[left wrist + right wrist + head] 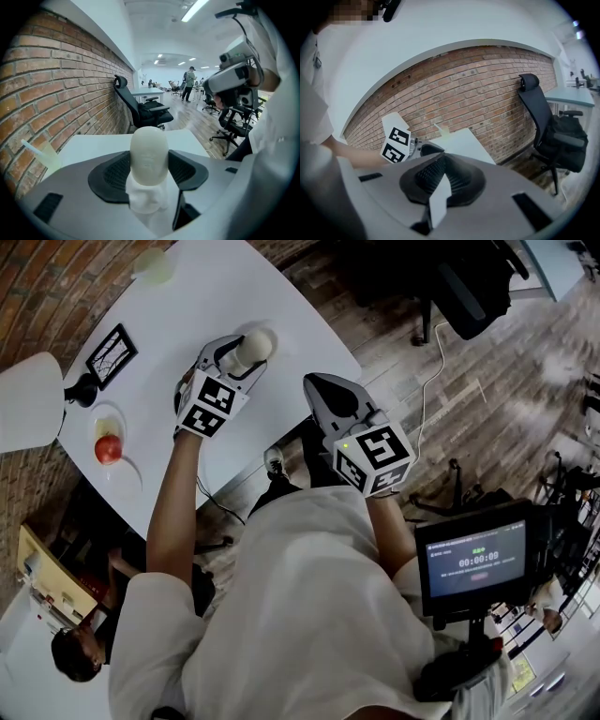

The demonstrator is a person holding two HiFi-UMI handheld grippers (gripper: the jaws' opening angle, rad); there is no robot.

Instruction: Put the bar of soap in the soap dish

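Note:
The bar of soap (254, 347) is a cream oval, held upright and pinched between the black pads of my left gripper (246, 358), which is shut on it over the white table (211, 292). In the left gripper view the soap (149, 151) stands up between the pads, filling the left gripper (149, 165). My right gripper (315, 386) hangs just off the table's near edge, shut with nothing in it; its pads (423, 174) meet in the right gripper view. A pale green object (153, 265) at the table's far corner may be the soap dish; I cannot tell.
A small plate (127, 474) with a red apple (108, 448) sits at the table's left end, beside a black object (82, 390) and a framed picture (111, 354). A brick wall runs behind. A monitor (473, 563) stands at lower right, office chairs beyond.

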